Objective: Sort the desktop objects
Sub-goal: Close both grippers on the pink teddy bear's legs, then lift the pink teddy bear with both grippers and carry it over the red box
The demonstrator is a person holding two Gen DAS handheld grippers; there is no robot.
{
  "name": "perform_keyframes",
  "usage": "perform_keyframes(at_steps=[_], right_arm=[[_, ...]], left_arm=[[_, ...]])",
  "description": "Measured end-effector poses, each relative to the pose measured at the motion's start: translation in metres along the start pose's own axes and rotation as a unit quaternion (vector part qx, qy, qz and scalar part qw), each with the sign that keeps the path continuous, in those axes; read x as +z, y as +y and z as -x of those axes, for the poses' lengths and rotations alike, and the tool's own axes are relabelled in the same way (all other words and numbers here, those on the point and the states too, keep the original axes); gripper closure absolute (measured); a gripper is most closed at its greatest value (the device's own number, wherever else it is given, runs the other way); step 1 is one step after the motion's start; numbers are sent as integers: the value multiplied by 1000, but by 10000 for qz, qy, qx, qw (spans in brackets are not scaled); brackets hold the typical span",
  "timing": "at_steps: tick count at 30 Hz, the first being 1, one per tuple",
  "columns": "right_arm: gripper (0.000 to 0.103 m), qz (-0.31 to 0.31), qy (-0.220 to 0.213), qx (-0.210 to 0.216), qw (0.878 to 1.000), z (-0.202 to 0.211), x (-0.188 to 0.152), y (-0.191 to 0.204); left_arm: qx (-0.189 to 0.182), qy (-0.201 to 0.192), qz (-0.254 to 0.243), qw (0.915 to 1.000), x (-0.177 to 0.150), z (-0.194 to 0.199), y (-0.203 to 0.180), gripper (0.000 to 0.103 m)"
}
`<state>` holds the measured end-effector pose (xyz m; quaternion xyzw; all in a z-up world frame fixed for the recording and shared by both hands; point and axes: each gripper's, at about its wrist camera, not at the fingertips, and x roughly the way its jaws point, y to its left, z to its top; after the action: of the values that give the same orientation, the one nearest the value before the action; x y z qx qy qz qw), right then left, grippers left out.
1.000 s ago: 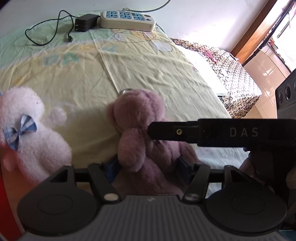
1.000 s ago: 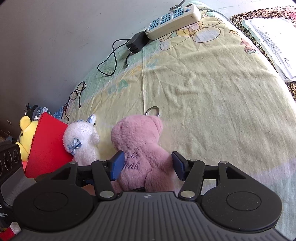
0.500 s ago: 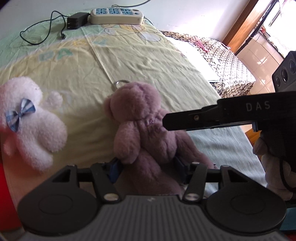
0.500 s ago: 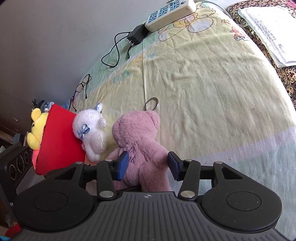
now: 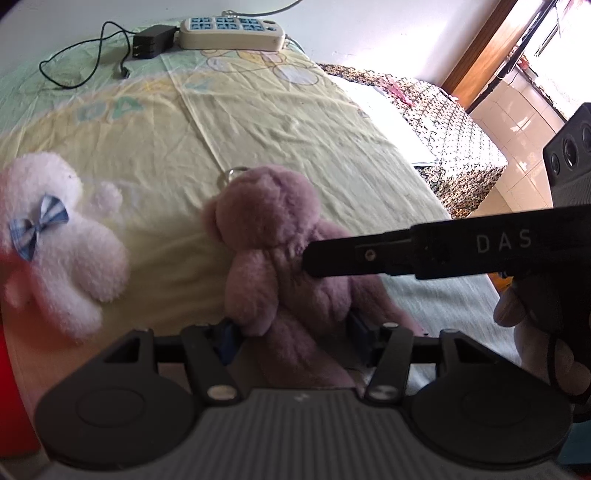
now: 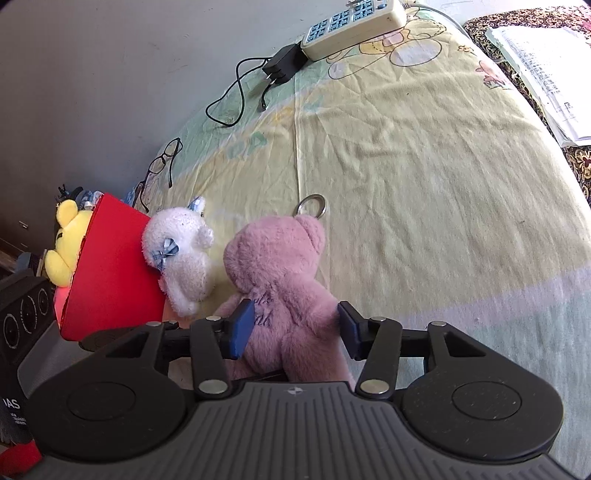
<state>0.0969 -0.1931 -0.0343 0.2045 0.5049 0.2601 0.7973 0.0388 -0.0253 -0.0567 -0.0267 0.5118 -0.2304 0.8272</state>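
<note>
Pink plush bear gripped from both sides

The pink plush bear (image 6: 280,291) is pinched low on its body by the left gripper (image 5: 291,332) and the right gripper (image 6: 295,328), probably for lifting. Both jaw pairs have just been closing on its fur. The white plush toy (image 6: 181,258) lies beside it, the cream power strip (image 6: 351,26) far beyond.

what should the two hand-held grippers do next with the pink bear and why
Probably lift the pink plush bear toward the red container: both the left hand-held gripper and right hand-held gripper have just closed onto its body, and it lies beside the white plush.
</note>
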Motion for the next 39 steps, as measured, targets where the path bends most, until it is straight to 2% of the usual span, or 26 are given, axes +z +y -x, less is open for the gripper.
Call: perform_keyframes(at_steps=[5, 9, 14, 22, 29, 34, 39], right_arm=[[52, -8, -38, -30, 10000, 13, -10, 2], [52, -93, -147, -46, 9998, 22, -15, 3], [53, -126, -216, 15, 9997, 33, -23, 10], [54, -57, -588, 5, 9983, 57, -29, 23], [54, 3, -857, 108, 9963, 67, -37, 47], [54, 50, -1189, 182, 9927, 77, -41, 74], [54, 30, -1497, 400, 9879, 71, -45, 114]], left_arm=[[74, -17, -337, 9994, -5, 7, -16, 46], [-4, -85, -386, 9992, -5, 16, -22, 46], [75, -376, -521, 9979, -2, 34, -33, 44], [-143, -658, -501, 9965, -11, 58, -40, 44], [-234, -969, -391, 9942, -14, 88, -32, 44], [-232, -1254, -587, 9901, -16, 120, -25, 44], [-197, -1523, -684, 9858, -18, 164, 3, 44]])
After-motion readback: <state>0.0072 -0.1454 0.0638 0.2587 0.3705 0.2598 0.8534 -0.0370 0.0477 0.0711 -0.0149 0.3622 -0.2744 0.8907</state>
